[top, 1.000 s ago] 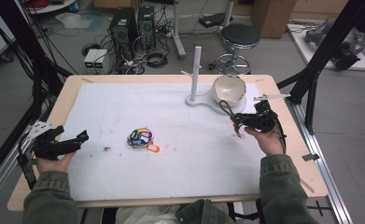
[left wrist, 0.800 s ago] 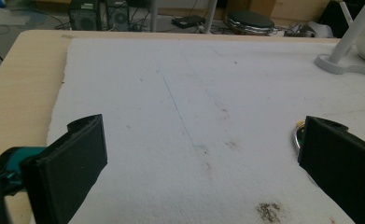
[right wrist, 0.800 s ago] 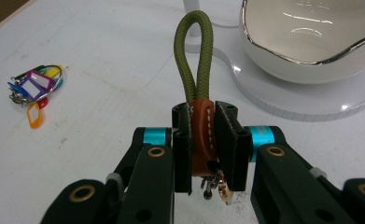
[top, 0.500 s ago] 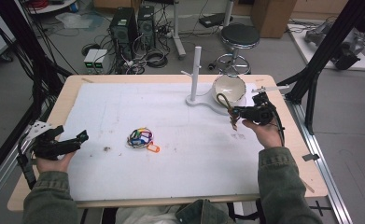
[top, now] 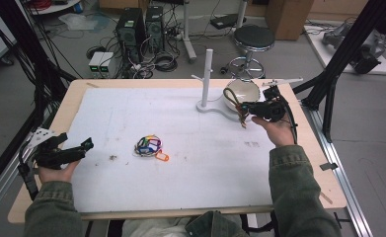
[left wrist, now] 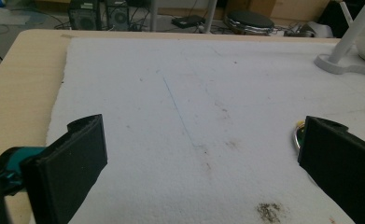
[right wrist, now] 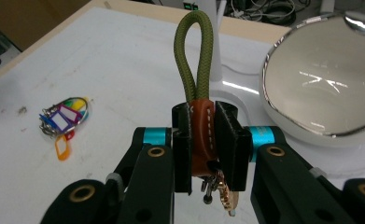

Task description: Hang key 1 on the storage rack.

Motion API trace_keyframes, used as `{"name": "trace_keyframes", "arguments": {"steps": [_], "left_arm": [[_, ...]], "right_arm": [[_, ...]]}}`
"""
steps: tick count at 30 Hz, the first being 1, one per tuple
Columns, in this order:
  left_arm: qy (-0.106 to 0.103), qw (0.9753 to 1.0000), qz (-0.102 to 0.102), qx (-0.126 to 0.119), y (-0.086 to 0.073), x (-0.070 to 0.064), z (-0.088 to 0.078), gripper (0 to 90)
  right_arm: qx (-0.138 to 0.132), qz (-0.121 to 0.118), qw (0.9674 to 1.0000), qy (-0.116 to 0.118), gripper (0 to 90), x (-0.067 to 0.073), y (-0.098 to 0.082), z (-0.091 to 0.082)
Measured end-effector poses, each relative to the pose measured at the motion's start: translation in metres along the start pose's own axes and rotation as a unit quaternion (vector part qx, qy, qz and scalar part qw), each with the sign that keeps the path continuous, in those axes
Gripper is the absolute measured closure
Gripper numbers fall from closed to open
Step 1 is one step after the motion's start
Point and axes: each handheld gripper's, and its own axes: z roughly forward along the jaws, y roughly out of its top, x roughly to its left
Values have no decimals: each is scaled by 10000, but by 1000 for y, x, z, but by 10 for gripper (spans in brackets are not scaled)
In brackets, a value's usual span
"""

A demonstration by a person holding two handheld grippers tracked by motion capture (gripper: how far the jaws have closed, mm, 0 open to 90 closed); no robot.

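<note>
Two grippers are in play at the table [top: 62, 106], one at each side of the white mat [top: 180, 148]. In the high view the right gripper [top: 244, 107] sits at about two o'clock on the mat, held in the right hand [top: 278, 129], just beside the white bowl [top: 242, 90] and the white peg stand [top: 208, 79]. Its jaws are clamped on a keychain [right wrist: 202, 135]: in the right gripper view the pads squeeze the brown leather tab, the olive cord loop [right wrist: 194, 51] stands up above them toward twelve o'clock, and a few small metal keys [right wrist: 217, 191] dangle below (they hang clear of the mat, as far as the high view shows). The bowl lies at about two o'clock in that view, close behind the jaws.

At roughly eight o'clock on the mat's edge, the left gripper [top: 84, 147] rests in the left hand [top: 52, 170], jaws spread wide with nothing between them. A bundle of coloured key tags [top: 148, 146] lies near the middle of the mat, at three o'clock from the left gripper and well apart from the right one; an orange tag [top: 162, 157] pokes out at its five o'clock.
</note>
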Motion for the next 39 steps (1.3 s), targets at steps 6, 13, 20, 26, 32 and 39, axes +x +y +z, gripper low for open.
{"name": "trace_keyframes", "arguments": {"steps": [6,13,20,26,32,39], "left_arm": [[-6,10000,-10,-6,0,0,0,17],[-11,10000,-8,-14,0,1,0,17],[-16,10000,-9,-20,0,1,0,17],[-9,10000,-8,-21,0,1,0,17],[-12,10000,-2,-2,0,1,0,17],[-4,10000,-5,-11,0,1,0,17]], "right_arm": [[-12,-104,9999,17,773,8,19,6],[-147,-110,9998,80,773,12,42,8],[-139,-232,9996,82,773,19,70,10],[-81,-328,9994,59,773,23,83,14],[-66,-342,9994,80,772,27,90,19],[42,-256,9996,114,773,24,91,29]]}}
